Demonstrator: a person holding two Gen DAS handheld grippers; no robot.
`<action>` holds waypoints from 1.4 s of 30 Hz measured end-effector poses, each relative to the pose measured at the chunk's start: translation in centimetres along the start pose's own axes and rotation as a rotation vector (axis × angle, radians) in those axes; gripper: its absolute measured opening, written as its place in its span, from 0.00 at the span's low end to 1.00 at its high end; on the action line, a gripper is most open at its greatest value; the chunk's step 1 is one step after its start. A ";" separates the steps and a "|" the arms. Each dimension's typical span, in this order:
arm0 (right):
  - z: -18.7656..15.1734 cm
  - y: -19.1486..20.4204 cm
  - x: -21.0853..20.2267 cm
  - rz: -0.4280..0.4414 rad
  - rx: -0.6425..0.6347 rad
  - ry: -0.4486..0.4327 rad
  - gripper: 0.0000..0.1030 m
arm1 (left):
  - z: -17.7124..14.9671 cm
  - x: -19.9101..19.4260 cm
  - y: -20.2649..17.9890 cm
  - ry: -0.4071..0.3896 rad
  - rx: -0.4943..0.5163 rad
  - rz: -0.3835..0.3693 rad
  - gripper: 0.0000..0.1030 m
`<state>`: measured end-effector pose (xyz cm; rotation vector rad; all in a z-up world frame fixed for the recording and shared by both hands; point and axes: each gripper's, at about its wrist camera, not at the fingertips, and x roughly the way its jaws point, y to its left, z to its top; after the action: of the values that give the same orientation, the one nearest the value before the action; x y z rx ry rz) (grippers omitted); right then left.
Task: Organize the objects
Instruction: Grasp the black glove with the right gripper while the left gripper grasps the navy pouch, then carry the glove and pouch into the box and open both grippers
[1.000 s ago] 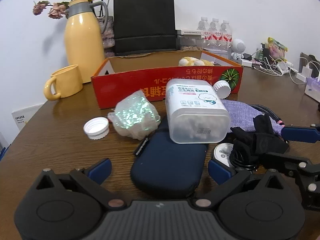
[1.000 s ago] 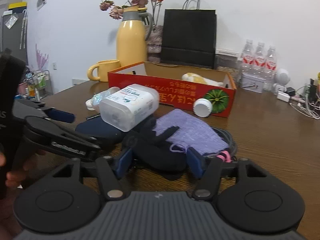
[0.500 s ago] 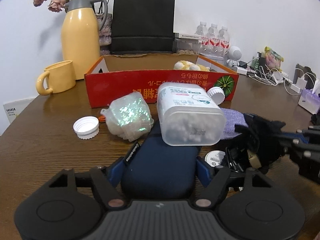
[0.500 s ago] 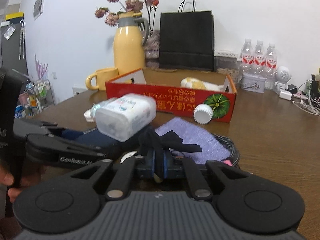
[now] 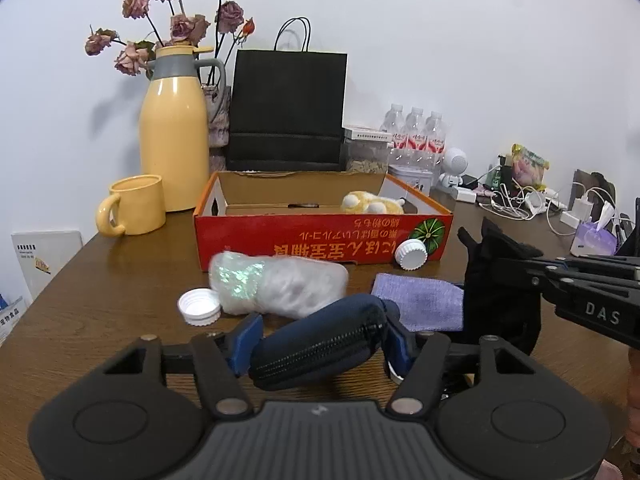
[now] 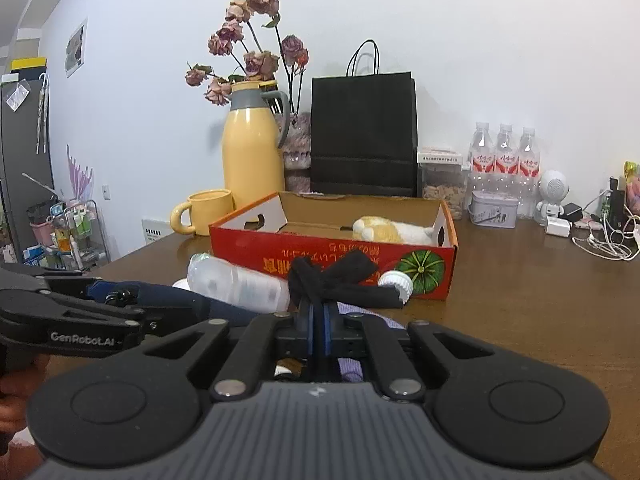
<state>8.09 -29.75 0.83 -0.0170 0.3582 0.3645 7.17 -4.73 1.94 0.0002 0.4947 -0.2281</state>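
The navy pouch (image 5: 320,344), clamped by the just-closed left claw (image 5: 320,344), and the black cloth (image 6: 340,280), pinched in the right claw (image 6: 319,322), are now lifted off the counter (image 5: 100,300) before the red box (image 5: 320,240), ready for boxing.

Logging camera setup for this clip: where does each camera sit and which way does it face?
Left wrist: on the left gripper, facing the red box; clamps the navy pouch.
Right wrist: on the right gripper, same direction; pinches a black cloth; hand at left edge.
Shared: box, yellow jug, each other's gripper.
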 end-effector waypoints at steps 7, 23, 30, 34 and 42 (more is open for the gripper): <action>0.4 0.0 -0.1 -0.005 0.003 -0.015 0.05 | 0.7 -0.8 0.4 -0.039 -0.025 0.006 0.56; 1.0 -0.2 -0.8 -0.008 0.011 -0.048 0.05 | 2.3 -1.5 4.2 0.060 -0.211 -0.111 0.51; 1.3 0.1 -1.1 -0.007 0.008 -0.069 0.05 | 2.9 -2.3 5.0 0.005 -0.223 -0.077 0.49; 2.2 0.2 -1.0 -0.005 -0.002 -0.089 0.05 | 4.3 -2.6 4.7 -0.042 -0.212 -0.070 0.49; 5.3 0.2 0.6 0.006 -0.023 -0.145 0.05 | 7.7 -1.9 3.2 -0.163 -0.133 -0.033 0.48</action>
<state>10.39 -28.95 5.55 -0.0120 0.2106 0.3735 9.81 -1.63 9.43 -0.1549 0.3474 -0.2254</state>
